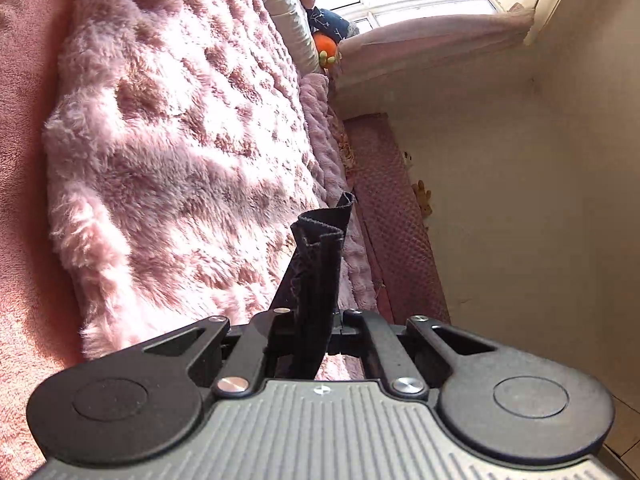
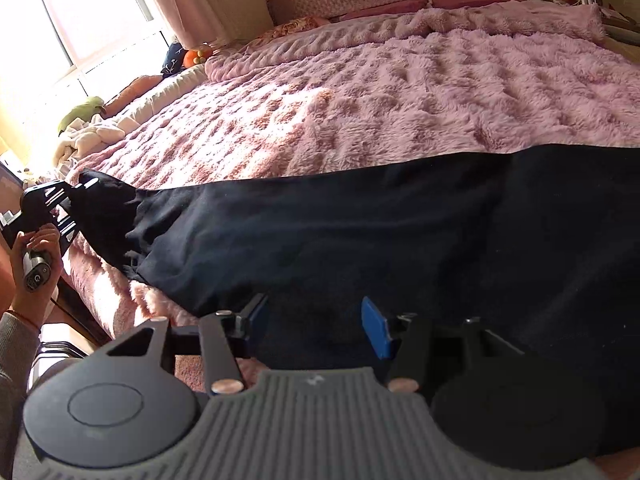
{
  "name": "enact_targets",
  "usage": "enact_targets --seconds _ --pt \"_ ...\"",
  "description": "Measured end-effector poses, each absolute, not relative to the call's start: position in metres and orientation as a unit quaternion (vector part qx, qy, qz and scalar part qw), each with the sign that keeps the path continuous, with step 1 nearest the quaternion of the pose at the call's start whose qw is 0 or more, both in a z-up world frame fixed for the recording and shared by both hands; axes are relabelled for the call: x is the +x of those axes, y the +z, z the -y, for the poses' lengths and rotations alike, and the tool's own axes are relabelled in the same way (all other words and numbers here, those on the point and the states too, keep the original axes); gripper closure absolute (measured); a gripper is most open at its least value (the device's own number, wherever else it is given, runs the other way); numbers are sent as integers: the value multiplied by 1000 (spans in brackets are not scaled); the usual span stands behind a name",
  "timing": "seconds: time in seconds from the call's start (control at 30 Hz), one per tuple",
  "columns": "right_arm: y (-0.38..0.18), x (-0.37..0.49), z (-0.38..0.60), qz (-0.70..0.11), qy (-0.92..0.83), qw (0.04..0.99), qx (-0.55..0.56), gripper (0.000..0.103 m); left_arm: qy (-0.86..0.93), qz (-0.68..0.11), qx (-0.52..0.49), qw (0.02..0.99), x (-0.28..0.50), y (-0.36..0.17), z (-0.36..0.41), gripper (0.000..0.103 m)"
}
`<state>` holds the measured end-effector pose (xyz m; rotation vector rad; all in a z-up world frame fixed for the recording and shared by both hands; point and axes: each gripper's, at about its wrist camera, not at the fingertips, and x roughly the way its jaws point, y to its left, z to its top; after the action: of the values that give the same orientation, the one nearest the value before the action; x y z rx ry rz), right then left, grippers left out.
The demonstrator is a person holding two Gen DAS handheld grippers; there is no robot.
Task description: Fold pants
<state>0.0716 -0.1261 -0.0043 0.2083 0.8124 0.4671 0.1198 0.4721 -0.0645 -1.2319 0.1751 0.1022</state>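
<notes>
Pants: black pants [image 2: 360, 232] lie stretched across the fluffy pink blanket [image 2: 380, 100] on the bed, running from 9 o'clock to 3 o'clock in the right wrist view.
Left gripper: left gripper [image 1: 316, 320] is pinched tight on the bunched end of the pants, and the cloth sticks up toward 12 o'clock between its fingers.
Right gripper: right gripper [image 2: 316, 326] is wide open with its blue pads [image 2: 374, 328] apart. It hovers over the wide part of the pants and holds nothing.
Left hand: person's hand [image 2: 34, 248] holds the left tool at 9 o'clock.
What could go wrong: the bunched end may slip out if pulled hard. The right fingers may also grab the fluffy blanket with the pants.
</notes>
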Motion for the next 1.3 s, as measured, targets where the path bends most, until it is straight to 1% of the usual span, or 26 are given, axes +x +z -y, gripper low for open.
enact_targets --seconds 0.13,0.27,0.37,0.5,0.67,0.77,0.87,1.07,1.17,1.3 --pt "9 74 157 -358 199 904 122 54 29 -74 -543 836 118 -20 -419 100" --pt "22 70 201 -320 165 921 146 54 27 -88 -512 854 113 3 -360 100" --pt "26 64 236 -290 129 938 139 54 20 -87 -478 874 109 24 -305 100" --pt "25 54 296 -267 61 948 161 54 7 -107 -411 905 112 51 -220 100" --pt "18 37 361 -245 -4 945 216 54 -27 -130 -328 935 123 65 -101 100" --pt "17 25 389 -228 -39 944 234 54 -38 -152 -308 938 133 60 -41 100" --pt "21 12 412 -201 -80 944 248 54 -38 -193 -303 932 142 45 22 100" --pt "19 -9 454 -148 -142 931 303 54 -72 -212 -201 954 134 18 137 100" --pt "14 -15 471 -132 -174 916 335 54 -74 -251 -176 949 138 -2 177 100" --pt "12 -22 481 -121 -190 913 340 54 -55 -287 -123 948 139 -24 221 99"
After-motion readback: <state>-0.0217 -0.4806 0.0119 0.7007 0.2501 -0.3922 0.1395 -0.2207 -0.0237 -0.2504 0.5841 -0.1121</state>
